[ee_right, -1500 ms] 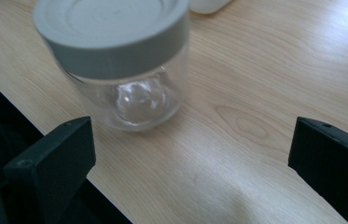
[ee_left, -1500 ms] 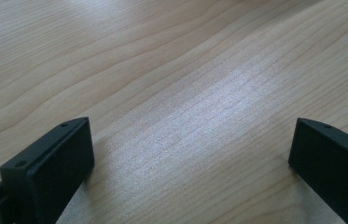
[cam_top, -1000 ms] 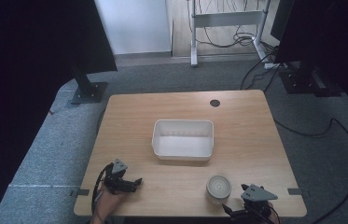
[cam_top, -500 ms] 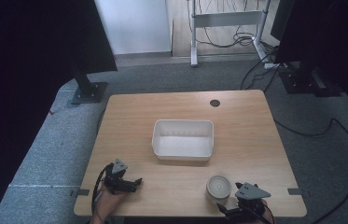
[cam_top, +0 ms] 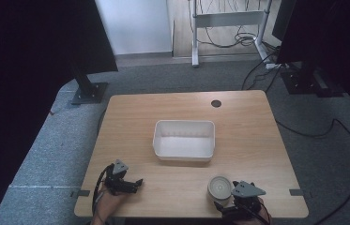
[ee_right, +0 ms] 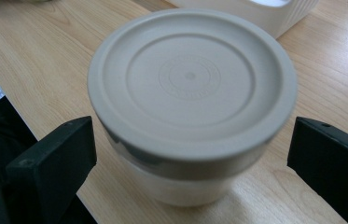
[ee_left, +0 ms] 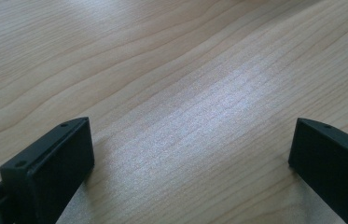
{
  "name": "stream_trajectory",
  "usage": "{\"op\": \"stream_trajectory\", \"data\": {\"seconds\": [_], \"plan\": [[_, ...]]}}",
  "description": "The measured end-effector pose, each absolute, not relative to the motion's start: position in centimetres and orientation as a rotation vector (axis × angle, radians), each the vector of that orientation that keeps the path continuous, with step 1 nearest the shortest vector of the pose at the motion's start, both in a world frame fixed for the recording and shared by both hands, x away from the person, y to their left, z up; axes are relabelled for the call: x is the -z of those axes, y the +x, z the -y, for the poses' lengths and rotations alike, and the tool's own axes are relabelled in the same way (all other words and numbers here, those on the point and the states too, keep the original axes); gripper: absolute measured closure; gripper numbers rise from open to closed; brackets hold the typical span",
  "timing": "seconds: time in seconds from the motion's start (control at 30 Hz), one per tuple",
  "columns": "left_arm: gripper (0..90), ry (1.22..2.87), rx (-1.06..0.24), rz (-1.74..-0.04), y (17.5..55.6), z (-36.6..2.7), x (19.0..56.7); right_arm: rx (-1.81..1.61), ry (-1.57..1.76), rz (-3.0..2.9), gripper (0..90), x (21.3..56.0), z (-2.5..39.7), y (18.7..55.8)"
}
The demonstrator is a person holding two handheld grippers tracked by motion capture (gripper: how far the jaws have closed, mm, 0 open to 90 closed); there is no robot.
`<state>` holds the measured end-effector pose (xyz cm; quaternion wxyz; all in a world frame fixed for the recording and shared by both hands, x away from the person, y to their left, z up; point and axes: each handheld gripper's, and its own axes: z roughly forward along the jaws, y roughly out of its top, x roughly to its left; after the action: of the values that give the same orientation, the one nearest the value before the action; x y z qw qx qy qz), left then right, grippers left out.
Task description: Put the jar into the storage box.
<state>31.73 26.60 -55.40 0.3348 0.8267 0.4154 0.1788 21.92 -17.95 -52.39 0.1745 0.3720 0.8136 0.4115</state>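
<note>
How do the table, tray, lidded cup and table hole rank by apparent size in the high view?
Largest to smallest:
1. table
2. tray
3. cup, though it sits nearer the camera than the tray
4. hole

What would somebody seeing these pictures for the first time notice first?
Probably the round lidded container at the near right edge of the wooden table, sitting between the wide-open jaws of the right gripper without touching them. Next, the empty white rectangular tub at the table's middle. The left gripper rests open over bare wood near the front left.
</note>
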Motion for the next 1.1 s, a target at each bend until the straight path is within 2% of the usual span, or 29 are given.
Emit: {"op": "stream_trajectory", "data": {"seconds": [0.5, 1.1], "plan": [[0.0, 2.157, -0.466, -1.084, 31.7, -26.6, 55.4, -1.137, 1.051, -2.311, 2.3, 52.9, 16.5, 23.0], [0.0, 2.157, -0.467, -1.084, 31.7, -26.6, 55.4, -1.111, 1.078, -2.297, 9.2, 53.7, 15.7, 23.4]]}}
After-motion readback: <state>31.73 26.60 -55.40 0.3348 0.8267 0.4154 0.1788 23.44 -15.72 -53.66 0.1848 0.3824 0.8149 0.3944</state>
